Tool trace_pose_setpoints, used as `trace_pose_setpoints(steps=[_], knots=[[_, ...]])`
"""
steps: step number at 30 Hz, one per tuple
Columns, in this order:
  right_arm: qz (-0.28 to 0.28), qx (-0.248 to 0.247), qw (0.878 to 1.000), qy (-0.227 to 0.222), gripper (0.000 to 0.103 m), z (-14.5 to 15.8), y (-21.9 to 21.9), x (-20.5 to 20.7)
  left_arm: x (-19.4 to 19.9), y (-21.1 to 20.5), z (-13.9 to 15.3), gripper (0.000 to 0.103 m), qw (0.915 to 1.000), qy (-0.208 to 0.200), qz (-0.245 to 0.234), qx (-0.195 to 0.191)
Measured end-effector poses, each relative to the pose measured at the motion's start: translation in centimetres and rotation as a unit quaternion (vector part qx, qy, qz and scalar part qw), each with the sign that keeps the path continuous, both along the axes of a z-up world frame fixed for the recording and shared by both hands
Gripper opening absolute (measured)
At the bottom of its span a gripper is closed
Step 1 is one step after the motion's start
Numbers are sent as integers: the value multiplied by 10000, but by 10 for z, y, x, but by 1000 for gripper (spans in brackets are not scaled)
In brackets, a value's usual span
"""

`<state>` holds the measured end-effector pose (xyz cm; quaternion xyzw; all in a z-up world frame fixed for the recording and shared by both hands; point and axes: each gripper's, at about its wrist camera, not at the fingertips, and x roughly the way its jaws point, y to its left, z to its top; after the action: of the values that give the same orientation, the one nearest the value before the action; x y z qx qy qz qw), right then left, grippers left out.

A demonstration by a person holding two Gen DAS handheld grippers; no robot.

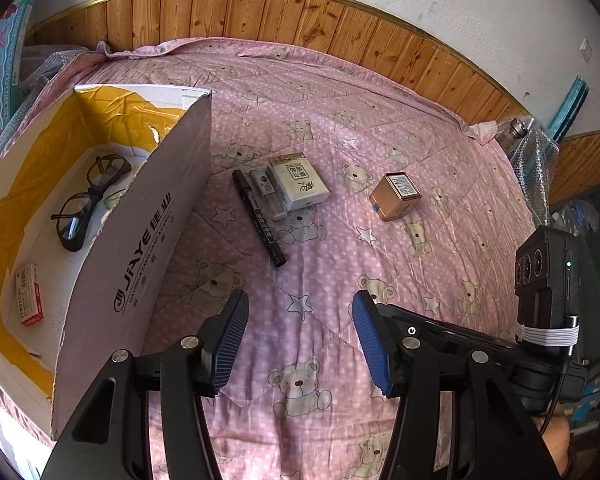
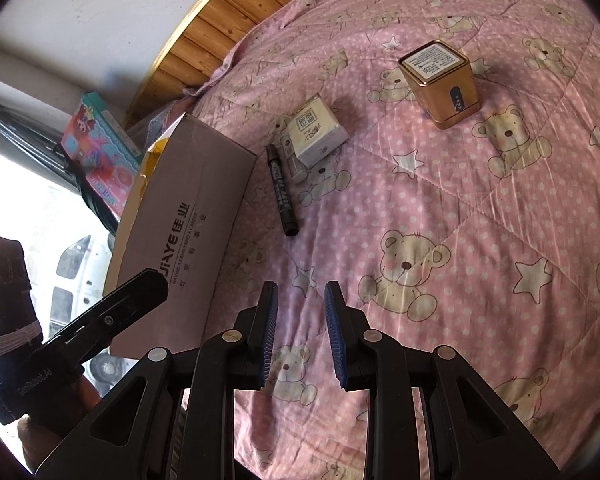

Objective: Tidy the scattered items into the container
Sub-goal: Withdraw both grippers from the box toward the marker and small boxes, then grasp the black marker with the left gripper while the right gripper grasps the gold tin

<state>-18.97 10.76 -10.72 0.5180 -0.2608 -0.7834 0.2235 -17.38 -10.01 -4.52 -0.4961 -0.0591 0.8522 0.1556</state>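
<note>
We hold both claws above the pink quilt (image 1: 380,92), gripping nothing. The left claw (image 1: 300,340) is spread wide; the right claw (image 2: 301,332) stands open with a narrower gap. Ahead of the left claw lies the black marker (image 1: 259,218), its long axis running away from us, tip end nearest. Touching its far side sits what looks like a small tube (image 1: 269,194), then the tissue pack (image 1: 299,182). The gold tin (image 2: 440,82) stands ahead-right. The box (image 1: 156,216) at left holds 1 pair of glasses (image 1: 86,200).
</note>
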Motion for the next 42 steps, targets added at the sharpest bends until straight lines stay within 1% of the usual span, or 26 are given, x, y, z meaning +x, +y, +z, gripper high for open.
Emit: trace_pose_setpoints(steps=[8,14,15,17,18,19,24,28,32,35,38,40,41,42], knots=[[-7,154,9998,107,28,4,6,-29,-29,12,-16,56,9999,-121,53,-3],[-318,342,9987,222,34,9,28,-53,-48,18,-32,56,9996,-269,116,58],[-393,439,9980,242,34,10,33,-57,-51,19,-35,57,9995,-296,121,64],[-518,762,9952,336,38,13,39,-65,-58,20,-42,58,9992,-365,165,58],[-582,911,9934,372,43,14,43,-69,-61,21,-45,59,9991,-386,172,76],[-644,1071,9914,400,46,14,46,-73,-64,21,-48,59,9990,-409,183,68],[-619,1624,9834,516,46,11,53,-94,-78,23,-61,60,9984,-496,254,27],[-407,2001,9769,630,47,6,48,-109,-86,22,-70,60,9981,-524,334,43],[-210,2453,9666,713,50,-2,41,-124,-94,21,-79,60,9975,-575,408,72],[-116,2521,9647,755,55,-7,40,-134,-102,20,-87,60,9970,-618,467,57],[-84,2476,9658,766,56,-11,41,-143,-106,18,-96,60,9966,-626,532,-36],[-96,2399,9676,783,57,-13,41,-147,-109,14,-102,60,9961,-660,581,-19],[-93,2357,9687,773,57,-14,41,-150,-111,13,-104,59,9960,-655,606,13],[-90,2301,9702,755,57,-15,42,-152,-111,11,-104,53,9963,-596,611,52]])
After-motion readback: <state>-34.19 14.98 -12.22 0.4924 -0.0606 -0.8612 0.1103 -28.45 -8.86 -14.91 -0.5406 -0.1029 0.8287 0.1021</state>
